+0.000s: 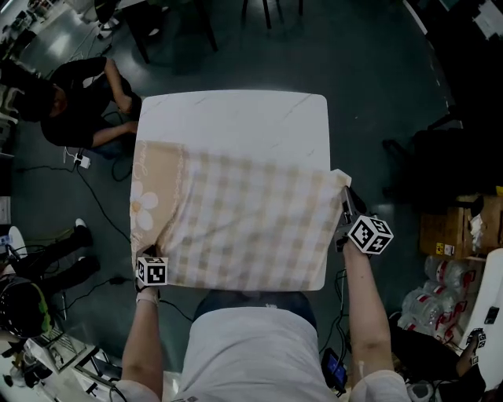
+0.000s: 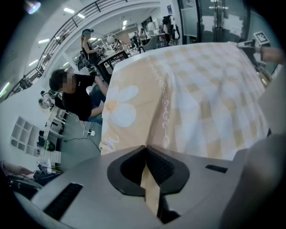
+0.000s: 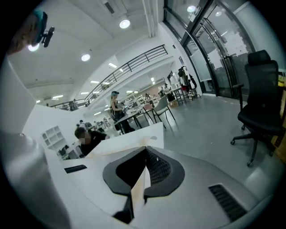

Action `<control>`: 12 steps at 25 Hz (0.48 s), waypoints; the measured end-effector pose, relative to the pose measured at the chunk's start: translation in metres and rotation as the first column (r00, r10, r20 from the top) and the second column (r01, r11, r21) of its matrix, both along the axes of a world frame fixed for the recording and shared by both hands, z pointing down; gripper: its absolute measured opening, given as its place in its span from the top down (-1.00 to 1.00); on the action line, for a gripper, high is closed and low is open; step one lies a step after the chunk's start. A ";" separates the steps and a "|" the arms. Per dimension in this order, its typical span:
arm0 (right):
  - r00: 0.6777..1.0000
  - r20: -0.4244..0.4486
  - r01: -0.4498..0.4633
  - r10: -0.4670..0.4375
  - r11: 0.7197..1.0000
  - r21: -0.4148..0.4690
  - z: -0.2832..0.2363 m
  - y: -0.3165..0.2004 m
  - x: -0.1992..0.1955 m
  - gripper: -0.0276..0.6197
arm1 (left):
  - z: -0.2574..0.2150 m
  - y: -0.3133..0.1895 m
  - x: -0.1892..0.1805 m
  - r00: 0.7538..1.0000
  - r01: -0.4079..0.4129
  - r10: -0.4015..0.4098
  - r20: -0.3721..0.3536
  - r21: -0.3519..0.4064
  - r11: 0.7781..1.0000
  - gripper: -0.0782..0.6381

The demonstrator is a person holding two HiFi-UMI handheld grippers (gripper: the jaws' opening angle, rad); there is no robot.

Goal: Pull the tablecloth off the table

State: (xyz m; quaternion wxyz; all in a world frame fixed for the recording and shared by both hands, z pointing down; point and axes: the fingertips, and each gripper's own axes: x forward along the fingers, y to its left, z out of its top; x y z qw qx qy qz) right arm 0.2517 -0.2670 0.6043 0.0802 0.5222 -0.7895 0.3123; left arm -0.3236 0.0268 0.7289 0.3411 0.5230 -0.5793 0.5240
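Observation:
A beige checked tablecloth (image 1: 236, 220) with a flower border covers the near part of the white table (image 1: 236, 118); the far strip of the tabletop is bare. My left gripper (image 1: 149, 257) is at the cloth's near left corner. In the left gripper view the left gripper (image 2: 146, 154) is shut on a fold of the tablecloth (image 2: 192, 89). My right gripper (image 1: 346, 206) is at the right edge, where a corner of cloth stands lifted. In the right gripper view the right gripper (image 3: 145, 156) is shut on a thin strip of cloth, with the white table (image 3: 129, 138) beyond.
A person in black (image 1: 78, 102) sits on the floor by the table's far left corner, with cables nearby. Cardboard boxes (image 1: 460, 228) and packed bottles (image 1: 432, 302) stand at the right. A black office chair (image 3: 261, 98) is off to the right. Chair legs (image 1: 271, 12) show beyond the table.

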 end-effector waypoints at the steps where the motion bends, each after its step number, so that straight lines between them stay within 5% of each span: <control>1: 1.000 0.019 -0.011 0.011 1.000 0.008 -0.006 0.000 0.002 0.84 | -0.001 0.000 0.001 1.000 0.008 -0.008 -0.010 0.001 1.000 0.75; 6: 0.995 0.061 -0.087 0.083 0.995 0.054 -0.033 0.001 0.011 0.84 | 0.001 -0.001 0.009 0.997 0.008 -0.008 -0.078 -0.003 1.000 0.75; 12: 0.987 0.054 -0.158 0.153 0.982 0.101 -0.063 0.031 0.066 0.84 | -0.002 0.017 0.061 0.990 -0.041 0.041 -0.134 -0.001 0.999 0.75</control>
